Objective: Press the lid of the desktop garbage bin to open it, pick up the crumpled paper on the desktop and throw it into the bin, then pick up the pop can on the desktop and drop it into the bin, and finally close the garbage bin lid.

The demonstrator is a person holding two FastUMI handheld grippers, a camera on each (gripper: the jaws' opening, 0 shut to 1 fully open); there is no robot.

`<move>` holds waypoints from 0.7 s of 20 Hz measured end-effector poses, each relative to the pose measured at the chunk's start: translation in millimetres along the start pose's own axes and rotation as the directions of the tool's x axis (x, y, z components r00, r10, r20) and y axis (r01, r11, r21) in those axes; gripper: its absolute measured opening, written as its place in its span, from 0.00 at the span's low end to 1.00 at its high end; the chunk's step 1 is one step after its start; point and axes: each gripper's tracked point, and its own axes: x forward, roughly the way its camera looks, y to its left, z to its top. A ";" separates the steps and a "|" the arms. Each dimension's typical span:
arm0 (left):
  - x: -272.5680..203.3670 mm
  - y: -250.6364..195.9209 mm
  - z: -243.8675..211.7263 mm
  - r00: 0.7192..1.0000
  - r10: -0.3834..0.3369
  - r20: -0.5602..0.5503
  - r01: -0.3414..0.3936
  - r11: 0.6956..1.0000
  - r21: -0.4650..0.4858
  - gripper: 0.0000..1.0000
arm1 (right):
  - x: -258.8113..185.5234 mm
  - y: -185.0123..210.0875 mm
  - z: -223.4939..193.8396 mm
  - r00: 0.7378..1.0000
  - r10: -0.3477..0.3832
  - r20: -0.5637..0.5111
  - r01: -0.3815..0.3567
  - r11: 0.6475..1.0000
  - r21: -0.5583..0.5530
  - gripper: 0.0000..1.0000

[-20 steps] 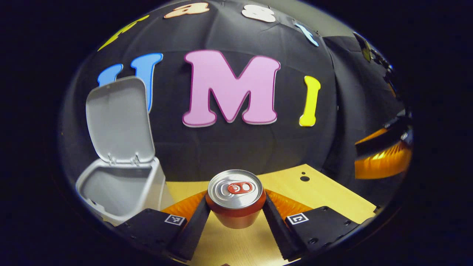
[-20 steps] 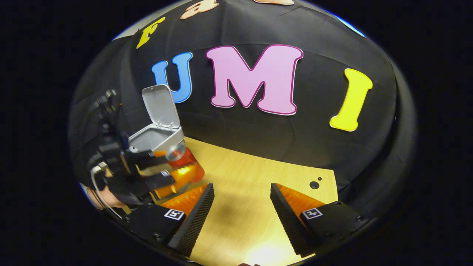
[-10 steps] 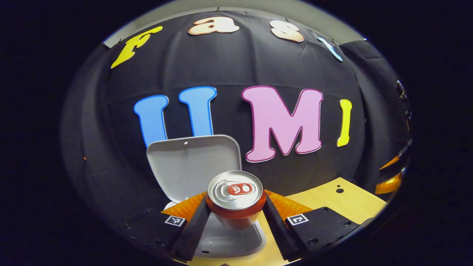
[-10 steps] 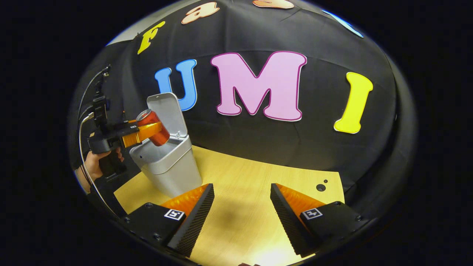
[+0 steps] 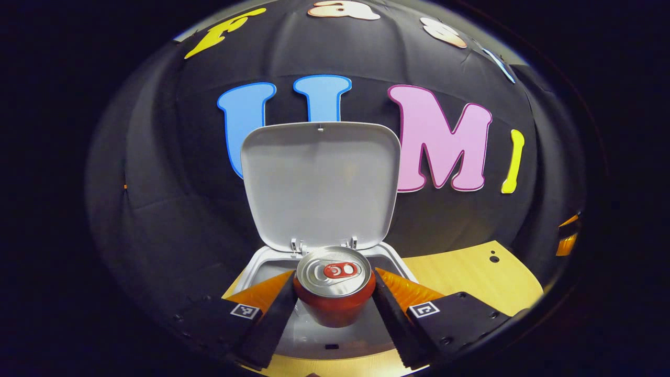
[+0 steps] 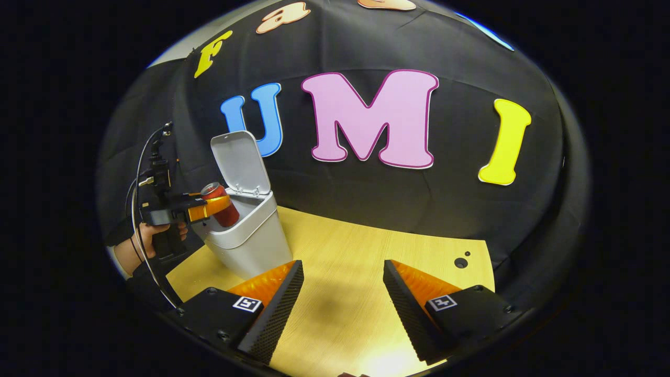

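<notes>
In the left gripper view the left gripper (image 5: 334, 301) clamps the pop can (image 5: 334, 285) between both fingers, upright, directly over the open mouth of the garbage bin (image 5: 261, 262). The lid (image 5: 319, 183) stands raised behind it — smooth grey plastic with rounded corners, hinged at the back.

In the right gripper view the right gripper (image 6: 343, 301) hovers over the pale wood-grain desktop (image 6: 366, 251), jaws wide apart, holding nothing. Far left, a hand (image 6: 149, 241) holds the left gripper (image 6: 222, 204) with the can (image 6: 221, 204) above the tapered bin (image 6: 251, 241) — nothing between them.
</notes>
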 end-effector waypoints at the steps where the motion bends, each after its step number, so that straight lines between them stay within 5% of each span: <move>1: -0.3 -0.6 3.0 1.000 0.000 0.005 0.000 1.000 0.006 0.88 | 0.6 -2.4 0.4 1.000 -0.004 0.001 0.004 1.000 0.000 0.98; 7: -4.0 -5.8 29.7 0.999 -0.002 0.051 0.001 1.000 0.014 0.89 | -3.9 -10.1 -1.4 1.000 -0.016 0.005 0.016 1.000 0.014 0.98; 14: 0.5 18.2 144.3 0.976 0.016 0.217 -0.001 0.998 -0.070 0.89 | -9.5 -17.8 -10.5 1.000 -0.025 0.007 0.024 0.998 0.055 0.98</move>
